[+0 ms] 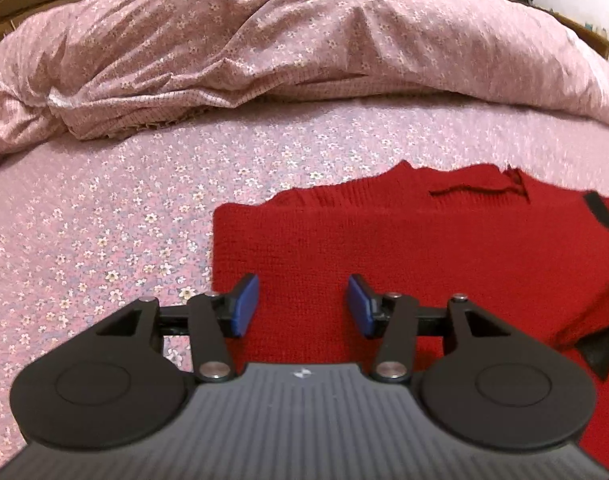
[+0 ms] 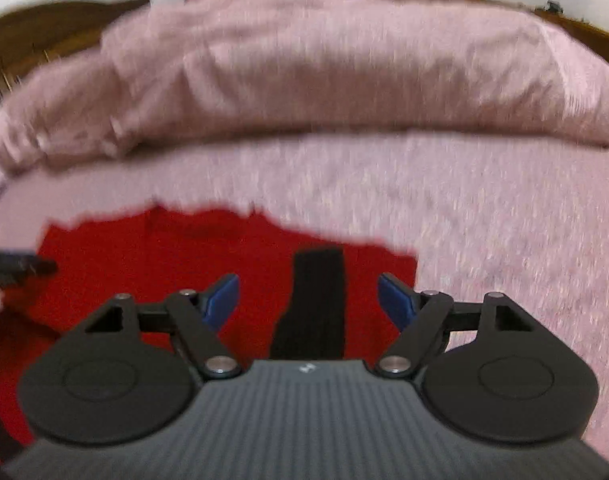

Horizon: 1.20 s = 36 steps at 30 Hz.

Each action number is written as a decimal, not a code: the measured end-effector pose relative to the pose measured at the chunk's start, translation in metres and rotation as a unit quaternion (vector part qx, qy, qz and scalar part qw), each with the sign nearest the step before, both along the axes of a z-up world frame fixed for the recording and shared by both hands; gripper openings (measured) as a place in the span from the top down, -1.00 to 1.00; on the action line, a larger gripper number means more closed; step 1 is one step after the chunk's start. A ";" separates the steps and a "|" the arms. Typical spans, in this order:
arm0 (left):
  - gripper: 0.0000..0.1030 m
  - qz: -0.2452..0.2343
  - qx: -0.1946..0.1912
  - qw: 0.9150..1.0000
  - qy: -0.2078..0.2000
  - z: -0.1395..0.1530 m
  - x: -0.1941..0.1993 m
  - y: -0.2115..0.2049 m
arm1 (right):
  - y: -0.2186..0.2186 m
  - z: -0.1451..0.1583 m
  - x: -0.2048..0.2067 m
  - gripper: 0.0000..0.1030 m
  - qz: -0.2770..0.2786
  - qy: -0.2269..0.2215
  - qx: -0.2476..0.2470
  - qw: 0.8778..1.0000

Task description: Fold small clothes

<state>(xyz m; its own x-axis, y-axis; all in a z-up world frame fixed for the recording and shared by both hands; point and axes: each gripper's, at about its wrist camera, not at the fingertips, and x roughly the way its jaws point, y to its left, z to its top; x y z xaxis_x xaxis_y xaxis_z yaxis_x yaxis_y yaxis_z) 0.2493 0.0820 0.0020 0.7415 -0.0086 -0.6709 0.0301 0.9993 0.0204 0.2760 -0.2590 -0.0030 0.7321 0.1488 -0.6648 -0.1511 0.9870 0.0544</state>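
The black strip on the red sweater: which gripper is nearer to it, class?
Right. The right gripper hangs open straight over the black strip. The left gripper is over plain red knit of the sweater, the strip far off to its right.

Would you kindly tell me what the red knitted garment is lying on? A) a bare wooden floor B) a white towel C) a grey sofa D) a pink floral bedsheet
D: the red knitted garment lies flat on the pink floral bedsheet, below the bunched quilt.
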 end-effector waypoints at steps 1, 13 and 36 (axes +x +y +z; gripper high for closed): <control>-0.08 -0.001 0.002 1.000 0.000 0.001 -0.002 -0.001 | -0.002 -0.012 0.005 -0.49 -0.010 0.025 0.005 1.000; -0.09 0.004 -0.005 1.000 -0.019 0.028 -0.035 0.014 | -0.019 0.013 -0.009 -0.47 -0.025 -0.021 0.071 0.997; -0.25 0.020 -0.024 0.999 0.011 -0.013 -0.046 0.023 | -0.018 -0.012 0.003 0.64 -0.066 0.024 0.108 0.992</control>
<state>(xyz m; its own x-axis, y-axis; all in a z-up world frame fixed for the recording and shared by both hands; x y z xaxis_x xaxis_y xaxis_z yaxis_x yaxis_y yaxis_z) 0.2033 0.1050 -0.0115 0.7265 -0.0118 -0.6871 -0.0097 0.9996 -0.0275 0.2790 -0.2771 -0.0146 0.7228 0.1969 -0.6624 -0.0132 0.9623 0.2716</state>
